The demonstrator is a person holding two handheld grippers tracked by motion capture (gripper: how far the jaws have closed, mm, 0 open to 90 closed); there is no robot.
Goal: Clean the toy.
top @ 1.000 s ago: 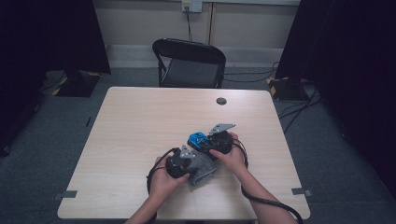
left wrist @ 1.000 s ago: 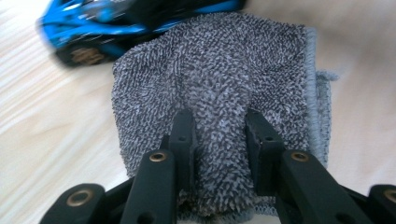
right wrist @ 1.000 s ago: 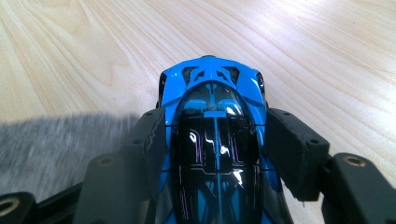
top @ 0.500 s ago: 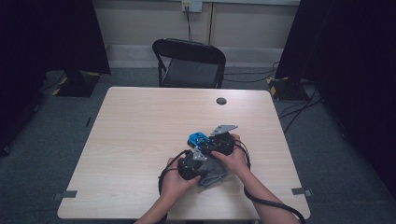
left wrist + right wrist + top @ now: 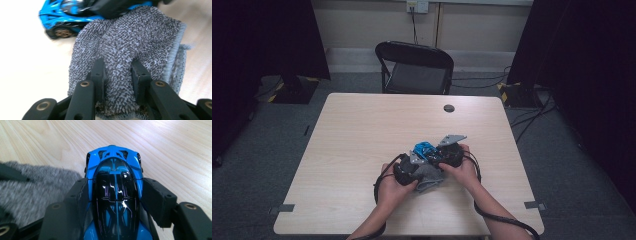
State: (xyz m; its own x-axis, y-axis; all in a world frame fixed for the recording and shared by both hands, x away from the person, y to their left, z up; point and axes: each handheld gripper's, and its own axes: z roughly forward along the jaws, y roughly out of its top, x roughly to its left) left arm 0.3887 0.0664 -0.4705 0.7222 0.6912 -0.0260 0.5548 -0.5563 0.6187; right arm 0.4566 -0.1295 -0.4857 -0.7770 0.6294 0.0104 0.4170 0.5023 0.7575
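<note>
On the pale wooden table (image 5: 362, 150), toward the person's edge, the left gripper (image 5: 117, 72) had its jaws clamped on a bunched fold of grey chenille cloth (image 5: 130, 42), the pile pinched up between the two black pads. The cloth lay flat otherwise, its far edge touching the side of the blue toy sports car (image 5: 65, 15). In the high view the left hand (image 5: 392, 187) sat just beside the right hand (image 5: 464, 172), with the cloth (image 5: 429, 175) between them. Further right, the right gripper (image 5: 115, 192) held the car (image 5: 113, 182) by its flanks, jaws pressed to both sides of the glossy black canopy, nose pointing away over the table. The work looked like wiping the car. The risk was the smooth, tapered bodywork: a firm rub could twist the car out of the pads. The cloth's pile could also snag on a wheel (image 5: 61, 32) and drag
</note>
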